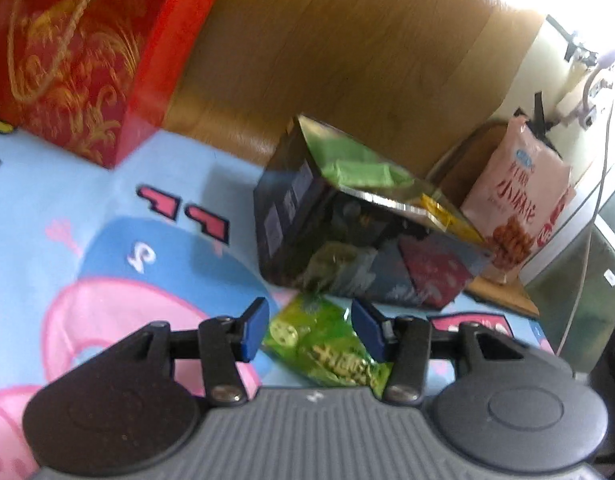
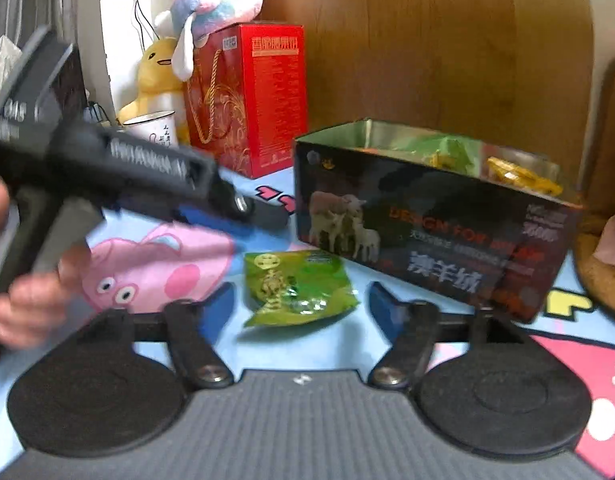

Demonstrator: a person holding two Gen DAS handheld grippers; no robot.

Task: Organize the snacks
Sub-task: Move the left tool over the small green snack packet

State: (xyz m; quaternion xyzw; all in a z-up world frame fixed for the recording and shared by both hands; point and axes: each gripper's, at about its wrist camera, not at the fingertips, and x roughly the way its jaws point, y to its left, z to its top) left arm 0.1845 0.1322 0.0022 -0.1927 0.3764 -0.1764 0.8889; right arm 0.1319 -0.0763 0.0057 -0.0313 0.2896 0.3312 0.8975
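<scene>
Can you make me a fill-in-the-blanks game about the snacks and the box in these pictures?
1. The small snack packet lying on the cartoon mat is coloured ____.
2. The dark cardboard box with sheep pictures has its top ____.
3. The tall gift bag with gold cord handles is coloured ____.
4. The left hand-held gripper has its jaws ____ on either side of the packet.

Missing words: green; open; red; open

The left gripper hangs with blue fingers spread either side of a green snack packet — just before the dark open box on the cartoon mat.
</scene>
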